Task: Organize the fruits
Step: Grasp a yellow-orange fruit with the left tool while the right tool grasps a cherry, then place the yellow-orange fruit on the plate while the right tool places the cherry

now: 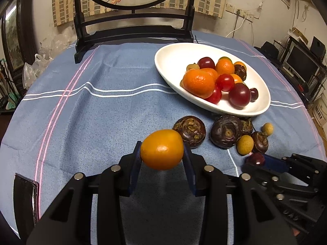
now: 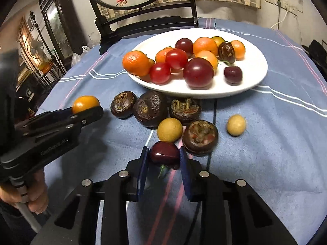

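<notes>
Blue tablecloth [image 1: 102, 122] with white and pink stripes, white plate [image 2: 251, 77], orange kumquat [image 1: 161, 149], dark red, perhaps cherry [image 2: 164, 155].

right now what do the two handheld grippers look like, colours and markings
Both the left gripper and the right gripper have matte black angular bodies with round silver bolt heads and flat dark blue finger pads. The left one shows faint pale lettering on its side and a grey metal handle.

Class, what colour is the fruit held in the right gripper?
Dark red, almost maroon: the cherry with a green stem, seen best in the right wrist view.
</notes>
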Demonstrator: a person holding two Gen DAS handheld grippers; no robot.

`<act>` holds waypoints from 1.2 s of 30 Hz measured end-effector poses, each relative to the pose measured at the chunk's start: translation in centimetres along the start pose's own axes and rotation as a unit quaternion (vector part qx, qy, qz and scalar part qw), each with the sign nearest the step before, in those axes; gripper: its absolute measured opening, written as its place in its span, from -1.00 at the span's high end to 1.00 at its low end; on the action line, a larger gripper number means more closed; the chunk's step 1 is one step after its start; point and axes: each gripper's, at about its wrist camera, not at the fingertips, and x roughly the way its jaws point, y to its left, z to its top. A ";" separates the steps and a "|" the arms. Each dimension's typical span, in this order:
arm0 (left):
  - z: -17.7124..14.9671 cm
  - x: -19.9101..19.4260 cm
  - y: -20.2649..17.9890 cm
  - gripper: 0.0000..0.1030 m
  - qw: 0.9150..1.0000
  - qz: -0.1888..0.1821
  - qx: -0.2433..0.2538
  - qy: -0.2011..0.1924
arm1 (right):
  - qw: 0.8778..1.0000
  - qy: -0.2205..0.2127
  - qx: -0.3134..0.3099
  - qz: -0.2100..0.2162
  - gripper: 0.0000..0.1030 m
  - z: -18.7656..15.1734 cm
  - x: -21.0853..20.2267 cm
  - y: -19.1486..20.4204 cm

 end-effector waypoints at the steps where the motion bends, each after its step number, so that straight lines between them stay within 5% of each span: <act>1: 0.0 -0.2 0.0 0.27 1.000 -0.001 -0.002 0.001 | 1.000 -0.006 -0.001 0.009 0.41 -0.1 -0.6 -0.1; 7: 2.4 -2.6 -1.5 0.27 0.999 -0.036 0.006 -0.013 | 0.995 -0.094 -0.016 0.002 0.41 2.0 -5.7 -1.3; 14: 8.6 -1.1 -4.4 0.27 0.999 -0.033 0.014 -0.020 | 0.990 -0.140 -0.016 -0.028 0.41 6.5 -5.2 -3.0; 25: 11.7 6.3 -6.4 0.25 0.999 -0.016 0.025 0.032 | 0.992 -0.119 0.011 -0.032 0.40 9.5 0.8 -7.0; 27: 12.1 6.7 -6.6 0.11 0.999 -0.015 0.024 0.028 | 0.992 -0.122 0.017 -0.022 0.14 9.3 0.9 -7.4; 29: 12.3 6.5 -6.4 -0.23 1.000 -0.013 0.012 0.016 | 0.991 -0.128 0.028 -0.013 0.04 9.2 0.7 -7.9; 36: 11.9 3.4 -5.4 -0.25 1.000 -0.006 -0.003 -0.021 | 0.988 -0.146 0.043 -0.004 -0.07 8.5 -1.6 -8.1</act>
